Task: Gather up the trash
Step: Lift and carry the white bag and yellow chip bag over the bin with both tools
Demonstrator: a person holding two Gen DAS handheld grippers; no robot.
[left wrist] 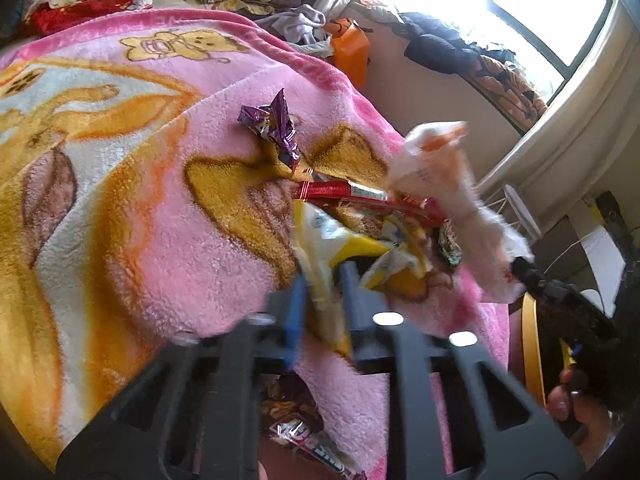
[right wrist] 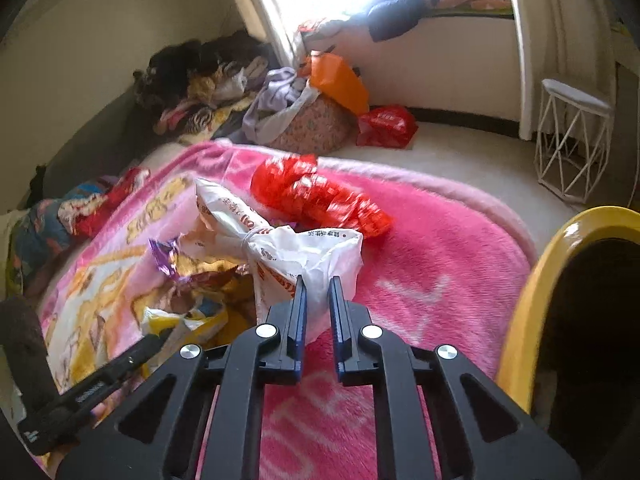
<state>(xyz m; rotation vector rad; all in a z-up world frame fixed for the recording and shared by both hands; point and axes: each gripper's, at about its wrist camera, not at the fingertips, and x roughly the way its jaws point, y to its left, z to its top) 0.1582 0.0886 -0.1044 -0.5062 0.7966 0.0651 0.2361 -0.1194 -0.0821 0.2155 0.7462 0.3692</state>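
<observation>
Left hand-held gripper [left wrist: 322, 276] down low on the pink blanket [left wrist: 224, 248], its blue fingers [left wrist: 296, 308] narrowed on a yellow-and-white snack wrapper [left wrist: 320, 240], pinching its crumpled edge. Just past that at twelve o'clock lies a red wrapper [left wrist: 360, 196], touching the pile, and further at eleven o'clock a purple foil wrapper [left wrist: 276, 128] sits alone on the blanket. Over to the right hand-held gripper [right wrist: 318, 280]: jaws narrow, a white plastic bag [right wrist: 304, 256] pressed between the tips, though how firm the grip is I cannot tell. At three o'clock, the yellow bin [right wrist: 532, 280] rim. Beyond the bag at twelve, a red plastic bag [right wrist: 316, 192].
</observation>
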